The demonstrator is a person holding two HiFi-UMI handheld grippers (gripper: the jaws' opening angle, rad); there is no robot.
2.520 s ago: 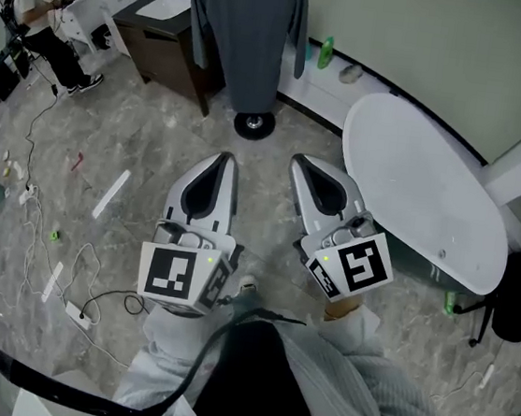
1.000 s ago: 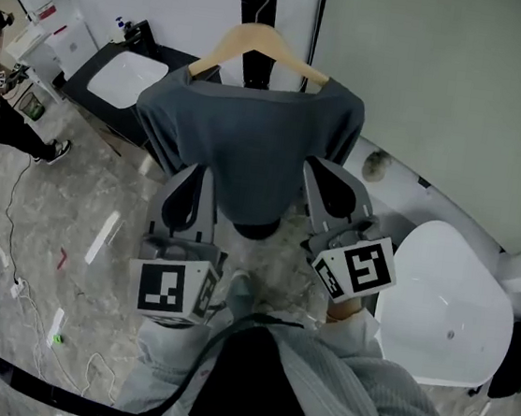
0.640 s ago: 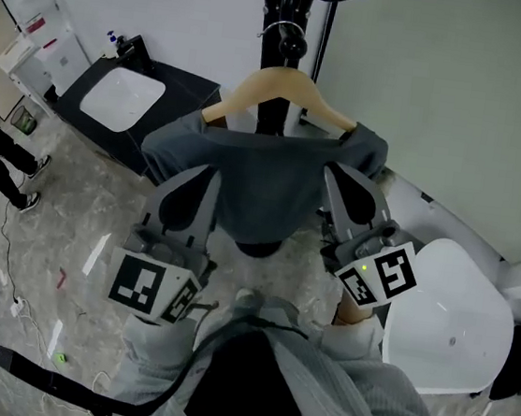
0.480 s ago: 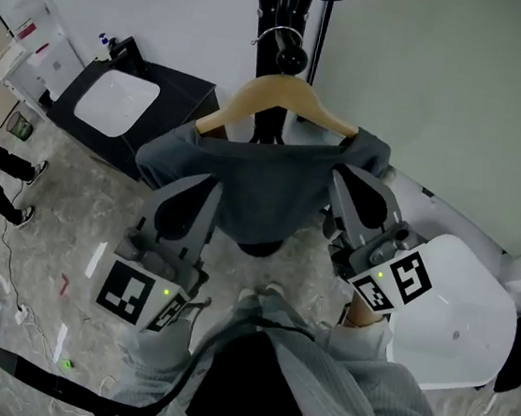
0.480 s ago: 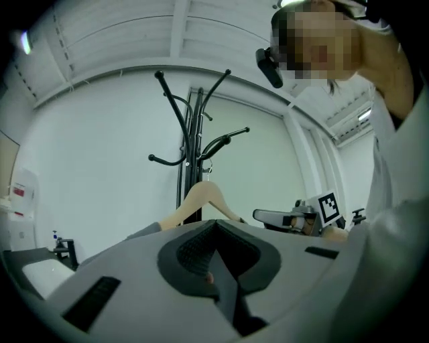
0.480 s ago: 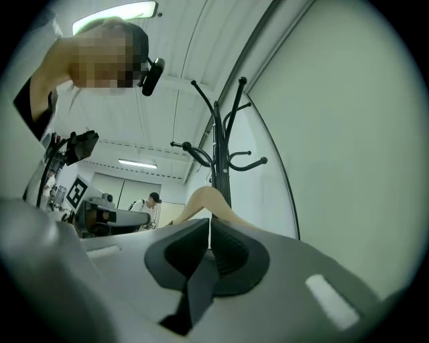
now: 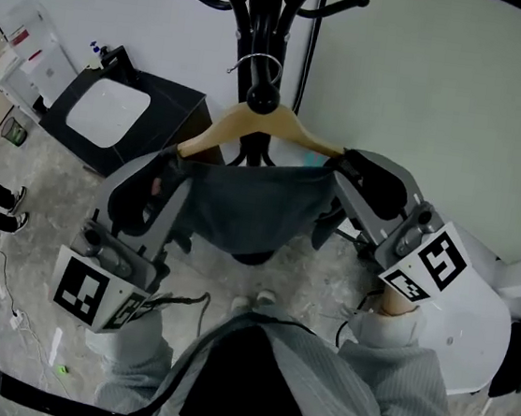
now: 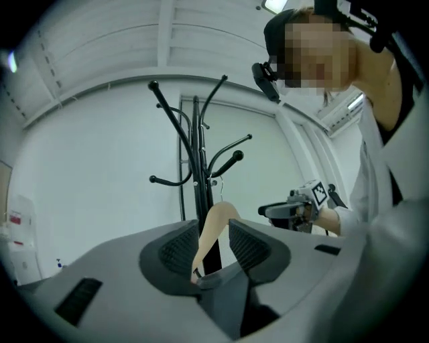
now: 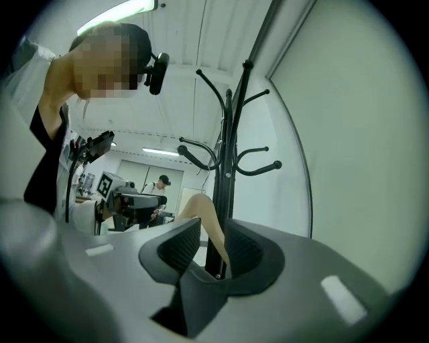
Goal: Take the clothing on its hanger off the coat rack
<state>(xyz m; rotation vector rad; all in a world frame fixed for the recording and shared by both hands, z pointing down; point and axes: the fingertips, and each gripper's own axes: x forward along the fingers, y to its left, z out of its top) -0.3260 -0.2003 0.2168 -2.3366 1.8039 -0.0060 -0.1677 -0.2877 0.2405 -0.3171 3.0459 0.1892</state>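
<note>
Here, one wooden hanger (image 7: 293,131) carrying one grey garment (image 7: 251,206) hangs on the single rack (image 7: 255,23) at upper centre. Two grippers flank it: left gripper (image 7: 157,180) and right gripper (image 7: 364,173) each straddle a hanger arm, jaws opening, unclamped.

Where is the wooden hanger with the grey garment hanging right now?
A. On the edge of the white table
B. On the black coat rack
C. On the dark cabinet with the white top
B: in the head view the wooden hanger hooks over a peg on the black coat rack, with the grey garment draped below it.
</note>
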